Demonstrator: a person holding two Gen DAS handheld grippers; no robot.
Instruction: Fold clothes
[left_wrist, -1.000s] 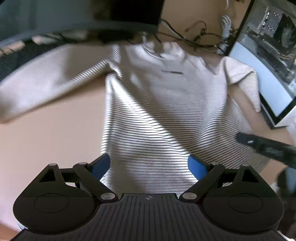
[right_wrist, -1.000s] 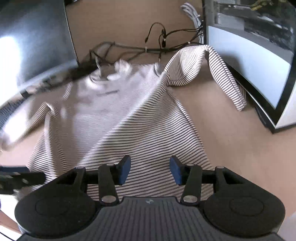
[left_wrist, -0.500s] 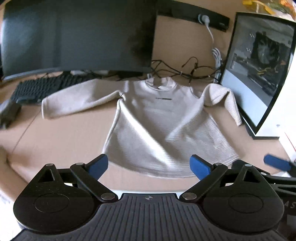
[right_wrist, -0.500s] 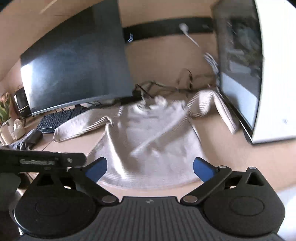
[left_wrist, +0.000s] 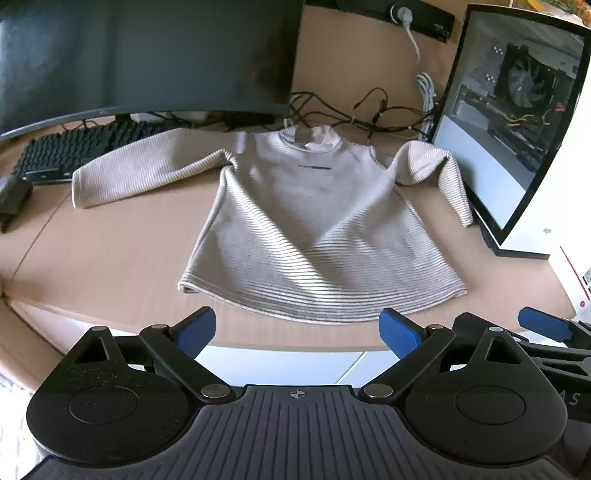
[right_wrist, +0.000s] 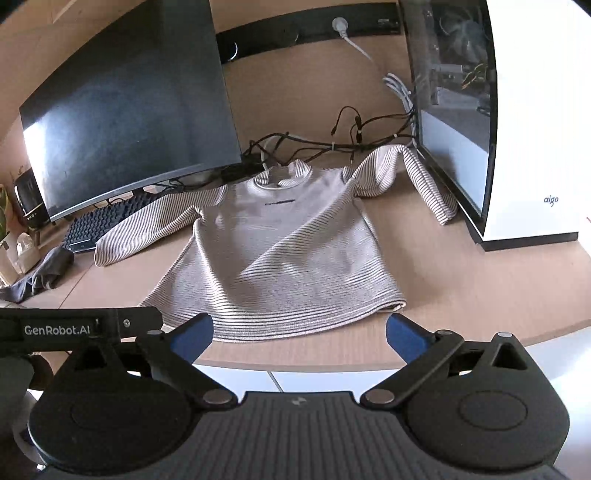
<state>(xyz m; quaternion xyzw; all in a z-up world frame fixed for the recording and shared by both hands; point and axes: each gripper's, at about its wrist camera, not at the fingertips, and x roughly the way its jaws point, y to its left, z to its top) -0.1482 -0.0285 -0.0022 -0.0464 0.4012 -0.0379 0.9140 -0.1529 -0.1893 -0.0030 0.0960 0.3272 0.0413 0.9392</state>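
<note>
Your left gripper (left_wrist: 297, 330) and right gripper (right_wrist: 300, 334) both hang just off the desk's (left_wrist: 110, 254) near edge, jaws spread wide and holding nothing. The striped sweater (left_wrist: 314, 229) lies flat and face up ahead of you, one sleeve (left_wrist: 147, 173) stretched toward the keyboard (left_wrist: 74, 151), the other bunched against the PC case (right_wrist: 517, 147).

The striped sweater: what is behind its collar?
Behind the striped sweater, a tangle of black cables lies on the desk before the monitor. Anything beneath the sweater is hidden.
</note>
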